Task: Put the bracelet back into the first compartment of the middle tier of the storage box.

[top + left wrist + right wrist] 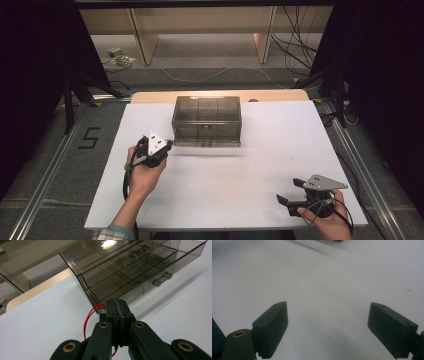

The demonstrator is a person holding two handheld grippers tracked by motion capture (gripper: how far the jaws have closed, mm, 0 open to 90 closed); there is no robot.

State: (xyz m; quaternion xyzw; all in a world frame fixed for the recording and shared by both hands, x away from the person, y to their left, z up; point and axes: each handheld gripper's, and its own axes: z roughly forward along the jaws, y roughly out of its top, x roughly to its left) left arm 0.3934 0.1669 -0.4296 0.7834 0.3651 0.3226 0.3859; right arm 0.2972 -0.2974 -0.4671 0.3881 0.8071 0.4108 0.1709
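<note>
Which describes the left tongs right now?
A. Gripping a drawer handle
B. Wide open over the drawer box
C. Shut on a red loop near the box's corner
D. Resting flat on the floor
C: the left tongs are closed, pinching the thin red loop just short of the smoky drawer box.

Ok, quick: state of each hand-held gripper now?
Left hand-held gripper: closed, nothing visibly between the jaws, tips near the smoky drawer box.
Right hand-held gripper: open, empty.

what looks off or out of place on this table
Nothing much. The drawer box sits square at the far side of the table, drawers shut, nothing spilled or broken. The one small oddity is a thin red loop at the tip of the left gripper, whose jaws are shut; the right gripper stands open over bare table.
</note>
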